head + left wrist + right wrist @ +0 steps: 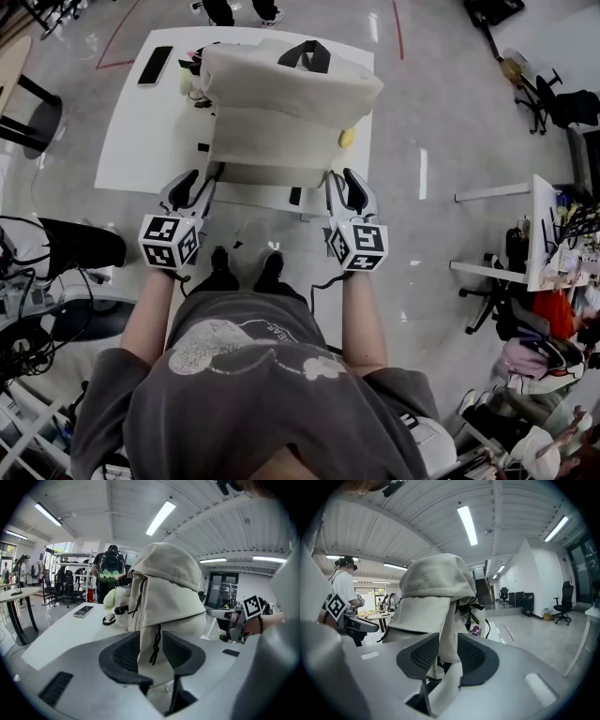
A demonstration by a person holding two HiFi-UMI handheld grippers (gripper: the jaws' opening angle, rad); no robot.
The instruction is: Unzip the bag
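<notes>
Left gripper (204, 175) and right gripper (342, 175) flanked bag (281, 103) near corners, jaws apart around unclamped fabric; left straddled zip pull (154, 644), probably lining up a grab

No word or number can be read for certain. The grey T-shirt (253, 394) near the camera bears a pale print with a few letters, too small to make out. A small tag (475, 630) hanging on the bag (436, 597) shows a purple picture; any print on it is unreadable.
</notes>
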